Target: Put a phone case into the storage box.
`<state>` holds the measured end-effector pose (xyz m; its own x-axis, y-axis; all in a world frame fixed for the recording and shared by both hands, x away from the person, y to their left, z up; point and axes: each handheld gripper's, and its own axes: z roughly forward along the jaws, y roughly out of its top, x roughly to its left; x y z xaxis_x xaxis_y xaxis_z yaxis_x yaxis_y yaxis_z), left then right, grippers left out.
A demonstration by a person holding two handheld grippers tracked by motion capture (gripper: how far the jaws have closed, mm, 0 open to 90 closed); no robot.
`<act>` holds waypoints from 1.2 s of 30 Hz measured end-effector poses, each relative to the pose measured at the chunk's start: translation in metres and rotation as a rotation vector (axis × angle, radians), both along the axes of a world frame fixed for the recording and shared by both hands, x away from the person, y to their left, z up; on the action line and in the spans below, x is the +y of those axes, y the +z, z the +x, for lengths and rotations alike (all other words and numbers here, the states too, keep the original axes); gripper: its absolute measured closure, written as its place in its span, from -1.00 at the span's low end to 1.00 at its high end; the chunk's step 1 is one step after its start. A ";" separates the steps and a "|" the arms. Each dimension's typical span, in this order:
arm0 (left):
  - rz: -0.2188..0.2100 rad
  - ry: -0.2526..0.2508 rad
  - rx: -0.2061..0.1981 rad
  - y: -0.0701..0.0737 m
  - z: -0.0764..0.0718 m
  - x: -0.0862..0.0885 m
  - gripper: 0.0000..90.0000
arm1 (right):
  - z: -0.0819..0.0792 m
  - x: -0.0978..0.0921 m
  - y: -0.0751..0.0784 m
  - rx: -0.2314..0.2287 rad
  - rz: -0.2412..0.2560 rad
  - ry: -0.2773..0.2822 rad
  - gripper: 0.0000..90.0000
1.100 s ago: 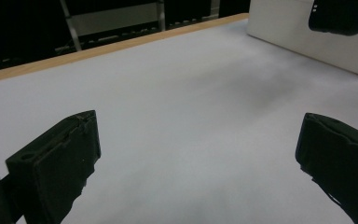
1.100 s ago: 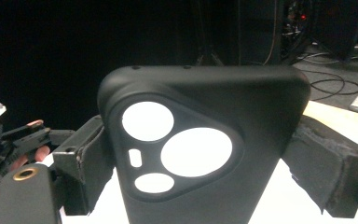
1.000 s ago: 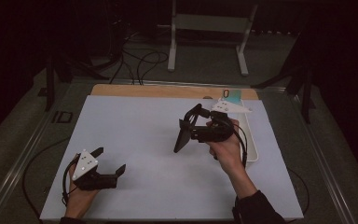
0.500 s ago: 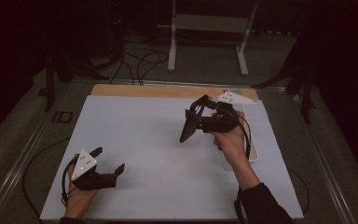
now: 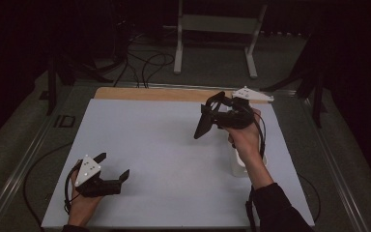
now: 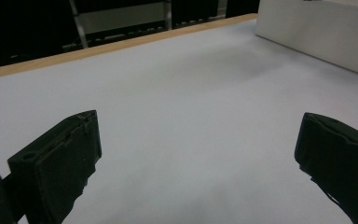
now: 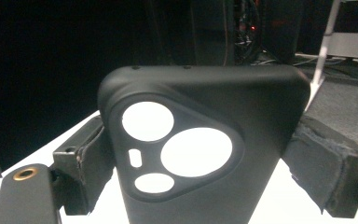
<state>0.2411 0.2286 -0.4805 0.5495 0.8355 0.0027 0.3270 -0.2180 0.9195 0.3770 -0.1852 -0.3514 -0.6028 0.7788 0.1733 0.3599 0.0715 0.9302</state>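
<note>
Right now my right gripper point(image 5: 207, 116) is clamped on a black phone case point(image 7: 200, 154), which stands upright between its fingers point(image 7: 81, 163), lifted above the white table sheet point(image 5: 174, 145). My left gripper point(image 5: 112, 166) rests low on the sheet, fingers point(image 6: 56, 163) spread wide around nothing.

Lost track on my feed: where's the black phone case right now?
The black phone case is clamped between the right gripper jaws, held above the table's far right part in the high view.
</note>
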 end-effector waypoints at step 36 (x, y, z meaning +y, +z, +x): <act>-0.003 0.001 -0.003 0.000 0.000 -0.001 -0.98 | 0.040 -0.025 0.008 -0.011 -0.038 -0.158 -0.68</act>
<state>0.2406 0.2280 -0.4807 0.5486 0.8361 0.0018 0.3243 -0.2148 0.9212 0.4173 -0.2104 -0.3436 -0.4737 0.8702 0.1357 0.3595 0.0504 0.9318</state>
